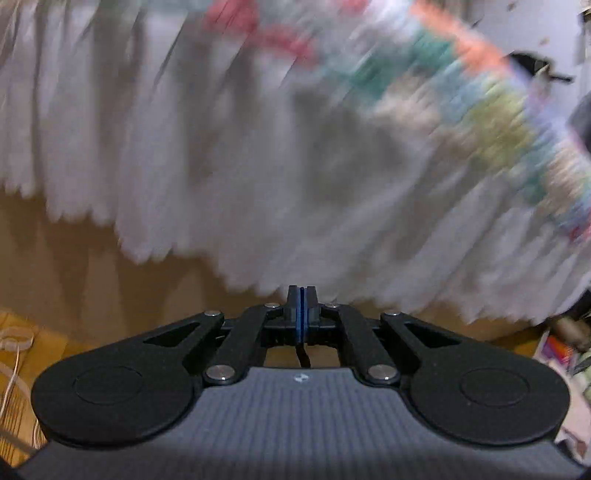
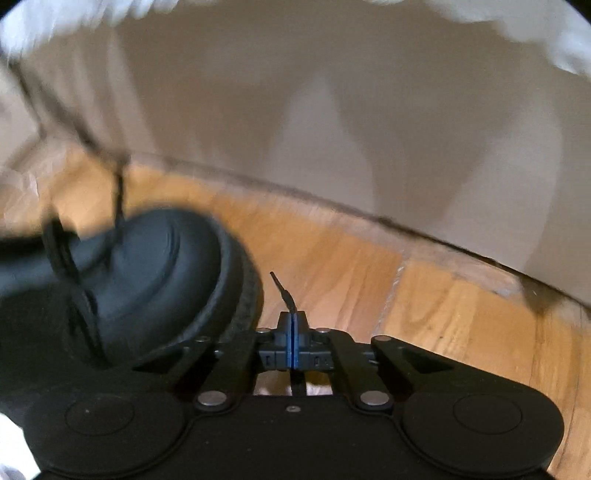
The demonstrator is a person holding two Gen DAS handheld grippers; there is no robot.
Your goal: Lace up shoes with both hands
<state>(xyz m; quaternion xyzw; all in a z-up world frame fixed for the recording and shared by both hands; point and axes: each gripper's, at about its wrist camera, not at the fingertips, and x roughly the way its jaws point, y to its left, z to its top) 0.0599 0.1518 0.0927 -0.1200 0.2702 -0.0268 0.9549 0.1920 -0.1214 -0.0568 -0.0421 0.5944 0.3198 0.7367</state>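
Left claw [image 1: 301,295] pressed together, blue pads meeting with no gap; a thin dark strand, probably the lace, hanging down below the pads, though too little of it shows to be sure. Ahead of it, only a heavily blurred white cloth [image 1: 221,147] with a scalloped lower edge, hanging over a wooden floor [image 1: 74,258]. Smeared patches of red, green and orange along a patterned band [image 1: 461,85] at upper right, too blurred to identify. Pale cords [image 1: 14,339] lying on the floor at far left.

Right claw [image 2: 292,321] clamped on the black lace [image 2: 284,293], with its stiff tip sticking up and leaning left just above the pads. Black shoe [image 2: 155,273] resting on the wooden floor [image 2: 369,266] just left of the claw, rounded toe toward the wall, sole rim close beside the left linkage of the tool. More black lace crossing the shoe's upper at far left, one strand rising away toward the upper left corner. Beige wall [image 2: 295,92] behind, meeting the floor along a dark seam. White fabric [image 2: 535,33] blurred along the top edge.
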